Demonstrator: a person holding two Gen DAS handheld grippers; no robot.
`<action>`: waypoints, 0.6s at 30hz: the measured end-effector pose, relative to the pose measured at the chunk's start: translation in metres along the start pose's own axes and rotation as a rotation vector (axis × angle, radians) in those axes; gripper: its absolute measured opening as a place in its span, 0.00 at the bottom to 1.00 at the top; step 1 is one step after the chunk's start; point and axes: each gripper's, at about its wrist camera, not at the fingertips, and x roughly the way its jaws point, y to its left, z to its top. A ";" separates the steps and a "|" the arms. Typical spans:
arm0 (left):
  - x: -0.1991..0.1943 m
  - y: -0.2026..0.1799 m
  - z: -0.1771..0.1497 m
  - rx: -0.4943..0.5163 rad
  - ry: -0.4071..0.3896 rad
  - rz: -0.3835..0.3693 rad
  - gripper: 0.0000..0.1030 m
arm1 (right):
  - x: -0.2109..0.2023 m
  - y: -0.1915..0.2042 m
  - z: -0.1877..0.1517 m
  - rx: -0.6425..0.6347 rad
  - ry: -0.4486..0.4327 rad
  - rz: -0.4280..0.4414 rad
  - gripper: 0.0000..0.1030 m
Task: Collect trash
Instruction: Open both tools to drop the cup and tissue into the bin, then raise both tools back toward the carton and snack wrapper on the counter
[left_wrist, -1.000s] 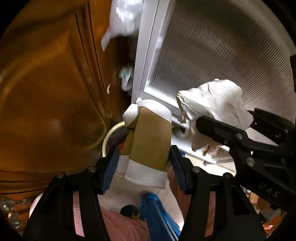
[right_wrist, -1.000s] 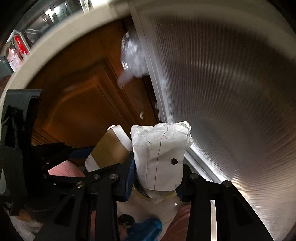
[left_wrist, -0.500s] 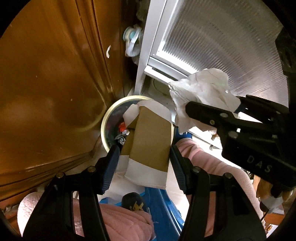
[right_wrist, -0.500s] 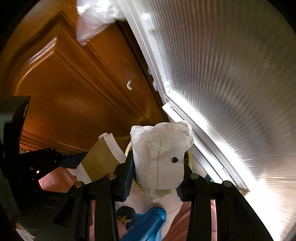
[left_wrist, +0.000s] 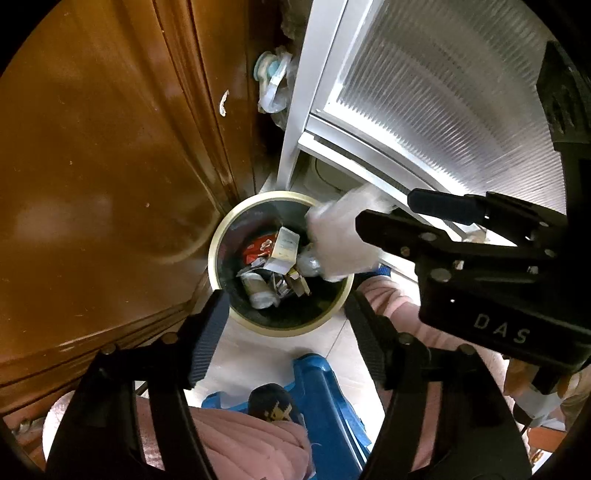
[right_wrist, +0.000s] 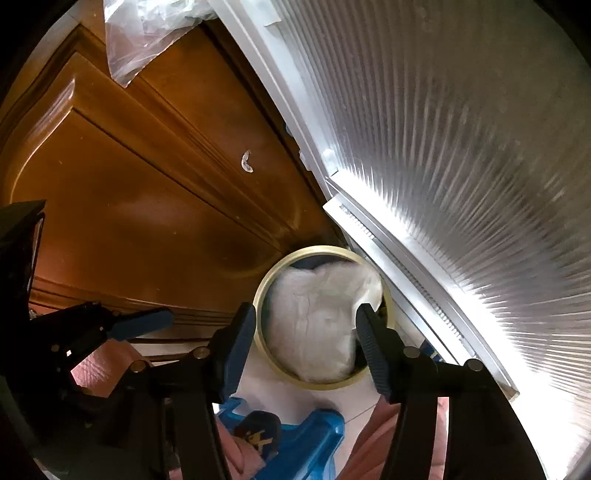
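A round trash bin with a cream rim (left_wrist: 218, 254) stands on the floor in the corner and holds several wrappers and cartons (left_wrist: 284, 249). My left gripper (left_wrist: 286, 334) hangs above its near edge, jaws opening, with nothing between them. My right gripper (right_wrist: 306, 341) is over the bin (right_wrist: 263, 295) too, jaws opening. A crumpled white paper (right_wrist: 314, 325) shows blurred between and below its fingers, loose from the pads and over the bin mouth. In the left wrist view the same paper (left_wrist: 340, 240) hangs blurred at the right gripper's (left_wrist: 391, 214) tips.
A brown wooden cabinet door (left_wrist: 103, 177) rises left of the bin, and a white-framed ribbed glass door (left_wrist: 443, 110) right of it. A blue plastic stool (left_wrist: 325, 398) and pink-clad legs (left_wrist: 240, 439) are just below. A clear plastic bag (right_wrist: 147, 33) hangs above.
Both grippers came down over the bin and spread their jaws. The brown-and-white carton has left the left gripper. The white paper has slipped out of the right gripper's pads toward the bin.
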 end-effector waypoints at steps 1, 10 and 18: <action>-0.001 0.000 0.000 -0.002 0.000 0.001 0.64 | 0.000 0.000 0.001 0.000 0.000 0.000 0.56; -0.027 -0.002 -0.002 0.005 -0.037 0.005 0.67 | -0.011 0.012 -0.004 -0.025 -0.046 -0.020 0.57; -0.066 -0.005 -0.012 0.028 -0.069 0.000 0.67 | -0.050 0.023 -0.011 -0.049 -0.100 -0.063 0.57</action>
